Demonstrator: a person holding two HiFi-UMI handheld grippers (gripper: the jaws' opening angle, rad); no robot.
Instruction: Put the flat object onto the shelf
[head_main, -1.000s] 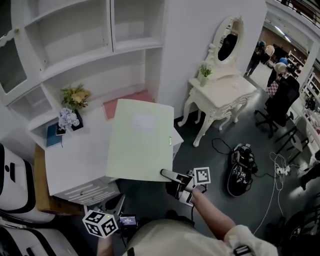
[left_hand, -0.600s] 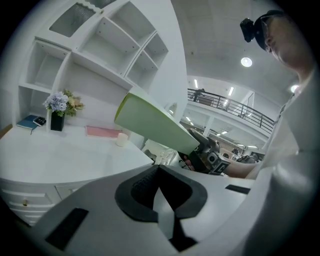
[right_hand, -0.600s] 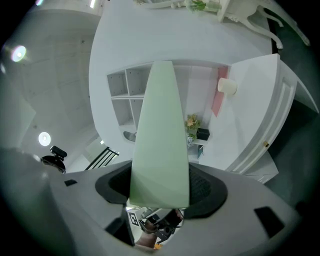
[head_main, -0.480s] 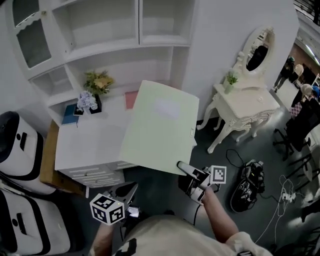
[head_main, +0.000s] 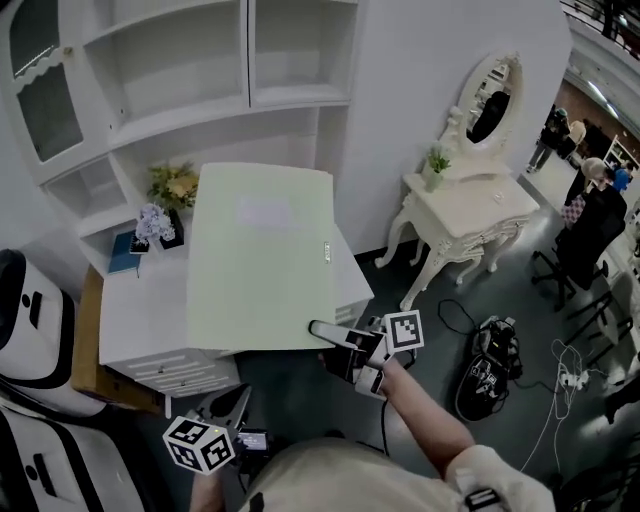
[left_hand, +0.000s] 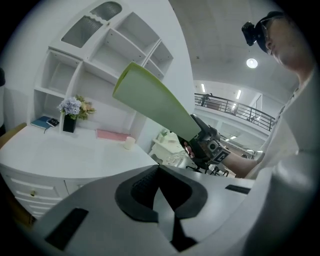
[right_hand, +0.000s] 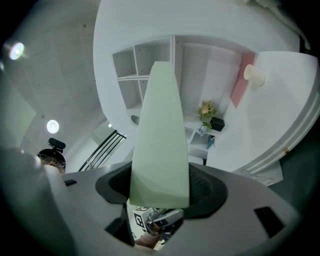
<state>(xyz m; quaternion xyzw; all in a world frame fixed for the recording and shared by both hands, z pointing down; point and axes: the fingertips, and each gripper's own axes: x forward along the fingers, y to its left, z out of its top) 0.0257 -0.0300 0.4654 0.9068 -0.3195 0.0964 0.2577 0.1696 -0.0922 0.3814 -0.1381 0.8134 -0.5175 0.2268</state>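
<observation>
- Flat object (head_main: 262, 258): pale green sheet, clamped at its near corner by the right hand-held gripper (head_main: 325, 335), held in the air over the worktop's (head_main: 140, 310) right edge, below the shelf (head_main: 180, 60).
- Left hand-held gripper (head_main: 236, 402): jaws together, empty (low, by the body).
- Risk: with a corner-only grip, the sheet may swing, slip, or clip the flower vase (head_main: 157, 222) at the back left corner.
- Room: white worktop, dressing table (head_main: 465, 200) to the right, grey floor.

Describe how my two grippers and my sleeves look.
Both the left gripper and the right gripper have pale grey jaws lined with black ribbed pads, and each carries a white cube printed with black square markers. The right gripper's body looks black and silver in the head view. The person wears a pale cream top; its right sleeve leaves the forearm bare.
</observation>
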